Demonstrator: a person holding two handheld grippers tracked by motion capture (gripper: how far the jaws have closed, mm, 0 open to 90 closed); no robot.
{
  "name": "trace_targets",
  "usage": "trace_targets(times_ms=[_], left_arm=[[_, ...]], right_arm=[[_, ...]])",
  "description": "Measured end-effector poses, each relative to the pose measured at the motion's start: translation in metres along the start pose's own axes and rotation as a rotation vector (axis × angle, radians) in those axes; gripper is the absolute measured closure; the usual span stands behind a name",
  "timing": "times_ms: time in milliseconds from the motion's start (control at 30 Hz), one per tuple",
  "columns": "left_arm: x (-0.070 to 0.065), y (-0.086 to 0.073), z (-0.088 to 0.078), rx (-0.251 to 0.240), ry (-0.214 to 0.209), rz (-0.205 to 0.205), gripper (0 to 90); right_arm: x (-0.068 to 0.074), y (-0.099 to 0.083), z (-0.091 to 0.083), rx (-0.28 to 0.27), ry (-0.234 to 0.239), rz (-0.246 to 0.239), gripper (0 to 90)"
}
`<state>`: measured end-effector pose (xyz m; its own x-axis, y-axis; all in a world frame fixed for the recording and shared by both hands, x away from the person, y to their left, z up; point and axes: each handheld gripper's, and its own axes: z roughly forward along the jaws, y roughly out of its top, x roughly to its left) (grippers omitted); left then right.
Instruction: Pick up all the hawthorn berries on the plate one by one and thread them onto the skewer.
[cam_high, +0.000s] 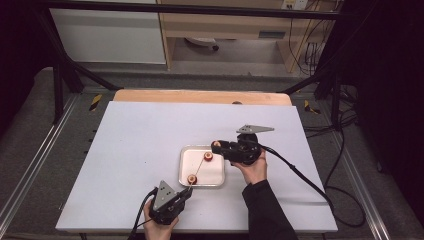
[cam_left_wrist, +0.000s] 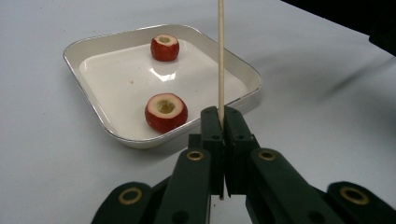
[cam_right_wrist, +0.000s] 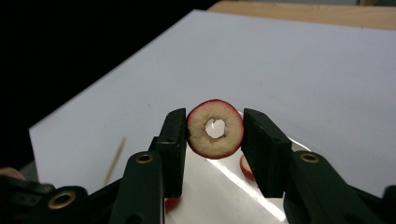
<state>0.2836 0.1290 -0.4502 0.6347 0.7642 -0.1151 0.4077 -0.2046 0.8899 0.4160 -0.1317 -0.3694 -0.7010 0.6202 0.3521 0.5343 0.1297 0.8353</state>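
Your right gripper (cam_right_wrist: 215, 130) pinches a cored red fruit ring (cam_right_wrist: 215, 129) between its jaws, above the white tray (cam_high: 186, 172) on the table (cam_high: 130, 150); its pale flesh shows around a hole clean through the middle. Your left gripper (cam_left_wrist: 222, 116) has its jaws pressed together on a thin wooden skewer (cam_left_wrist: 221, 56) that stands upright near the tray's edge, with two more cored pieces (cam_left_wrist: 166, 112) lying in the tray.

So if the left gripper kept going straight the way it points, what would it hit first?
Probably the near rim of the white tray, just ahead of the left gripper; the skewer it clamps would arrive first.
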Motion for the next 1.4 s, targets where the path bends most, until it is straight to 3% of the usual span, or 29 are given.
trace_targets(times_ms=[133,167,200,367,667,867,1400], left_arm=[[-0.003,0.002,0.002,-0.003,-0.003,0.002,88.3],[-0.003,0.002,0.002,-0.003,-0.003,0.002,88.3],[-0.004,0.002,0.003,-0.004,-0.004,-0.001,88.3],[-0.006,0.003,0.005,-0.009,-0.009,-0.006,88.3],[-0.013,0.011,0.009,-0.022,-0.011,-0.011,88.3],[-0.013,0.012,0.012,-0.024,-0.002,-0.048,88.3],[-0.014,0.012,0.014,-0.03,0.006,-0.087,88.3]], right_arm=[[0.002,0.001,-0.006,-0.11,0.041,0.06,61.4],[0.002,0.001,-0.006,-0.11,0.041,0.06,61.4],[0.003,0.0,-0.007,-0.153,0.051,0.074,61.5],[0.008,0.0,-0.008,-0.22,0.093,0.114,61.5],[0.013,-0.006,-0.005,-0.234,0.086,0.098,61.5],[0.016,-0.013,-0.001,-0.267,0.079,0.086,61.6],[0.017,-0.021,0.007,-0.285,0.092,0.123,61.6]])
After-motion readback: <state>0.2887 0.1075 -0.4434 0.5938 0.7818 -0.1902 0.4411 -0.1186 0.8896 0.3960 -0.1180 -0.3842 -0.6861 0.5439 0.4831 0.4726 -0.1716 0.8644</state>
